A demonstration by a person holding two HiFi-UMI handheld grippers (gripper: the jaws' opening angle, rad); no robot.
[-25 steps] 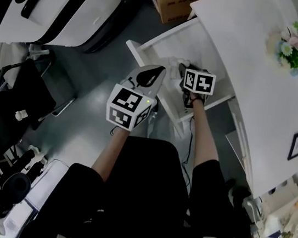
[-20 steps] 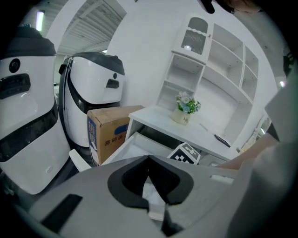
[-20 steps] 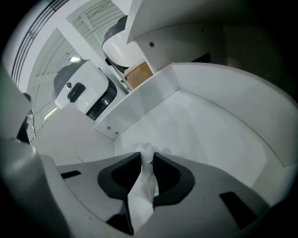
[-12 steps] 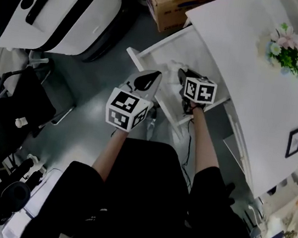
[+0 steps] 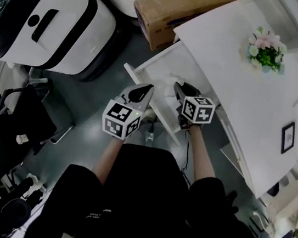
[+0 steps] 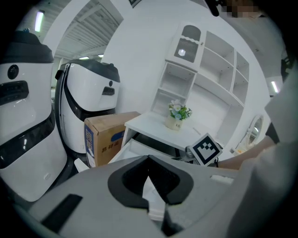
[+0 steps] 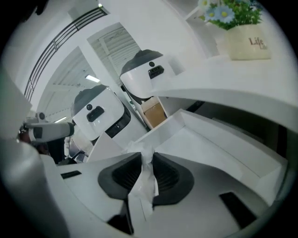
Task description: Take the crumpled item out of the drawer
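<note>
White crumpled paper (image 7: pixel 143 183) in right tool (image 7: pixel 148 157), nose-down above open drawer (image 7: pixel 209 148).

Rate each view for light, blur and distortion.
Head view: dim overall, the floor dark, the white desk top bright and nearly featureless, straight edges bent. Left gripper view: strong fisheye with black corners, the left gripper soft up close. Right gripper view: same fisheye, the crumpled item in the right gripper fairly sharp.

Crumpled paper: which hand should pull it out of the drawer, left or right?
Right. The right gripper has jaws that have just been closing, and they pinch the crumpled paper above the open drawer. The left gripper sits off to the side, apart from it.
</note>
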